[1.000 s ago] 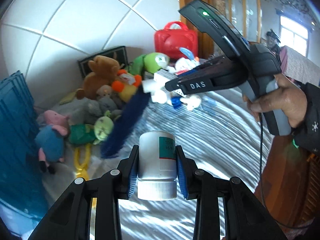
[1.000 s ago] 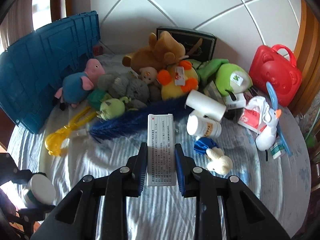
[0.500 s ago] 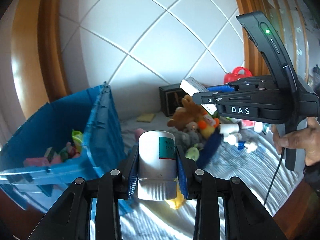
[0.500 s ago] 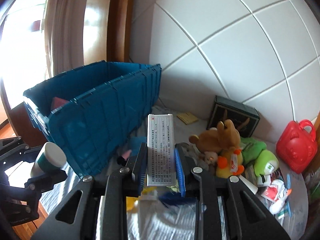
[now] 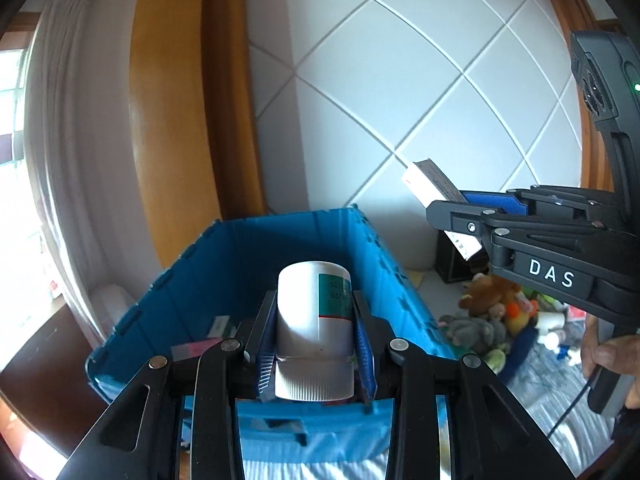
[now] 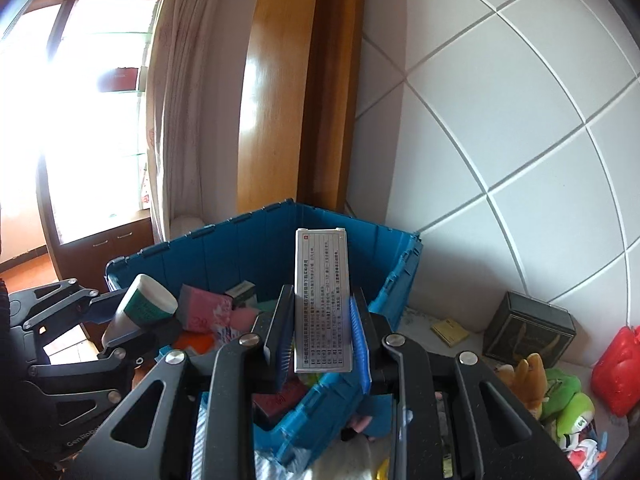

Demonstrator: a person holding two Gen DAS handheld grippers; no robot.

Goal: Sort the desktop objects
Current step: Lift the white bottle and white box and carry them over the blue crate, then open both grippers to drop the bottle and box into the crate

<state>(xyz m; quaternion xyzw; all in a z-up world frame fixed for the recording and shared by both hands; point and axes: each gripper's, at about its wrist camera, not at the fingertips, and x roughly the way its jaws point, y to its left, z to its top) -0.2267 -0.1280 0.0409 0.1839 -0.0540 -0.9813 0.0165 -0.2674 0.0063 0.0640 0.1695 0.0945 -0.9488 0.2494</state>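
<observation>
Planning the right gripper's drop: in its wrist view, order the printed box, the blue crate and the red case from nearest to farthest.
1. Printed box: clamped between the right gripper fingers.
2. Blue crate: just beyond and below.
3. Red case: far right, by the wall.

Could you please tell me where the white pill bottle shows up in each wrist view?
Left wrist: bottle low centre, clamped in the left tongs, cap nearest the camera.
Right wrist: bottle far left, tilted, over the bin's near corner.
Shared landmark: blue bin.
</observation>
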